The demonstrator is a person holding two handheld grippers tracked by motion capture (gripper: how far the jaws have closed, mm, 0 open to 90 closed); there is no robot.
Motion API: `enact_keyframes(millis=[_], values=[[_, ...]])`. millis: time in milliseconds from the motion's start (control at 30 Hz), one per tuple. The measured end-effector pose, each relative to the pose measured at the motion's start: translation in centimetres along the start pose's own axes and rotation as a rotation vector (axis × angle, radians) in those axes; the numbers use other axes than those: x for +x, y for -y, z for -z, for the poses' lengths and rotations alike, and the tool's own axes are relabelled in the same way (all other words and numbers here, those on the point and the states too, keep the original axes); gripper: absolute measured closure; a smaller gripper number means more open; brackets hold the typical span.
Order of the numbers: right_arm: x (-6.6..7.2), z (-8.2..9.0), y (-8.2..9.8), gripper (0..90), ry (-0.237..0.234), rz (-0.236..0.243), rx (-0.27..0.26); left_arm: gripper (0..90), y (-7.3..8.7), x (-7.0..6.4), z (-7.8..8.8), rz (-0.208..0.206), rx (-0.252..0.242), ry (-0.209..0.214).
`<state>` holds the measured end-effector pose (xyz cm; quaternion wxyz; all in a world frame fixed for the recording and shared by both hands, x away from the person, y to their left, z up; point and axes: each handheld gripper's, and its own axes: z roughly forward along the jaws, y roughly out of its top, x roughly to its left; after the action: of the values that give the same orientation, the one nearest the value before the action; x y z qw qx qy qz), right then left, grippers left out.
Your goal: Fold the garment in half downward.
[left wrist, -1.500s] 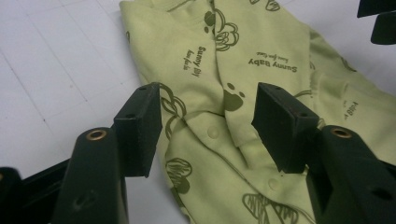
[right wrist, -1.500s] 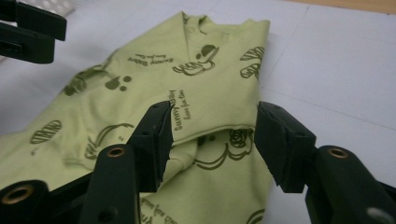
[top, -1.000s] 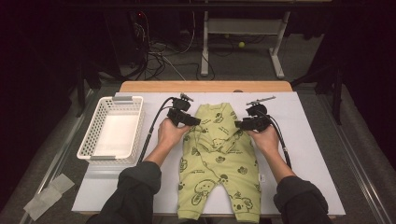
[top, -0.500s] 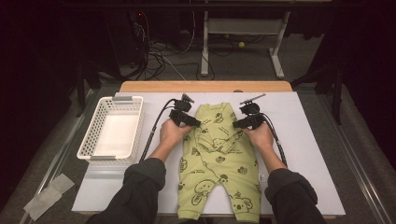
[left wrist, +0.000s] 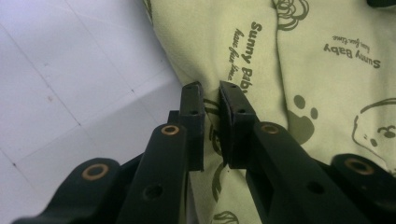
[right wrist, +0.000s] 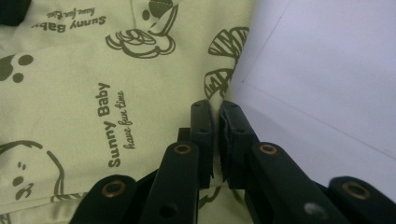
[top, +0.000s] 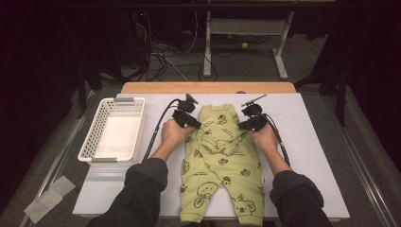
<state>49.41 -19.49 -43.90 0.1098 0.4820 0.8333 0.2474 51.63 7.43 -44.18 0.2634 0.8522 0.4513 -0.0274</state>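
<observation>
A light-green cotton baby romper (top: 221, 163) printed with dark cartoon animals lies flat at the counter's (top: 312, 142) middle, legs toward the near edge. The left tongs (top: 195, 126) have just closed, pinching the soft fabric at its left upper edge; the right tongs (top: 243, 126) have closed likewise on the right edge. Both forearms reach forward, hands low. A white perforated plastic basket (top: 114, 130) sits by the left edge.

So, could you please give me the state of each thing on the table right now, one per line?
Green baby romper: lying flat, legs toward the person, sleeves folded in over the chest.
Left claw: just closed, pinching the romper's edge at the shoulder.
Right claw: just closed, pinching the romper's opposite edge.
White basket: upright, empty, left of the romper.
</observation>
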Motion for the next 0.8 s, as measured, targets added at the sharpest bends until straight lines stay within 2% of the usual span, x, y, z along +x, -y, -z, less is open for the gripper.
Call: enact_keyframes(millis=[100, 233, 300, 400, 467, 567, 800], values=[[-0.1, 0.1, -0.2, 86.4, 0.033, 0.009, -0.013, 78.9, -0.5, -0.1, 0.3, -0.017, -0.016, -0.026], [-0.3, 0.6, -1.0, 86.6, 0.083, -0.007, -0.033, 79.1, -2.0, -0.5, 1.4, -0.038, -0.035, -0.054], [-0.2, 1.0, -1.7, 86.6, 0.107, 0.0, -0.052, 79.0, -2.7, -0.5, 2.2, -0.033, -0.053, -0.069], [-0.1, 2.0, -2.8, 86.6, 0.126, 0.01, -0.094, 78.9, -3.2, -0.3, 3.2, -0.009, -0.113, -0.072], [0.1, 2.4, -3.1, 86.6, 0.145, 0.032, -0.108, 78.7, -3.0, -0.1, 3.4, -0.003, -0.122, -0.055], [0.5, 2.6, -2.9, 86.5, 0.151, 0.055, -0.11, 78.3, -2.5, -0.2, 3.0, -0.028, -0.094, -0.063], [1.0, 2.5, -0.7, 86.3, 0.143, 0.091, -0.139, 77.8, -1.1, -0.6, 3.9, -0.064, -0.101, -0.04]])
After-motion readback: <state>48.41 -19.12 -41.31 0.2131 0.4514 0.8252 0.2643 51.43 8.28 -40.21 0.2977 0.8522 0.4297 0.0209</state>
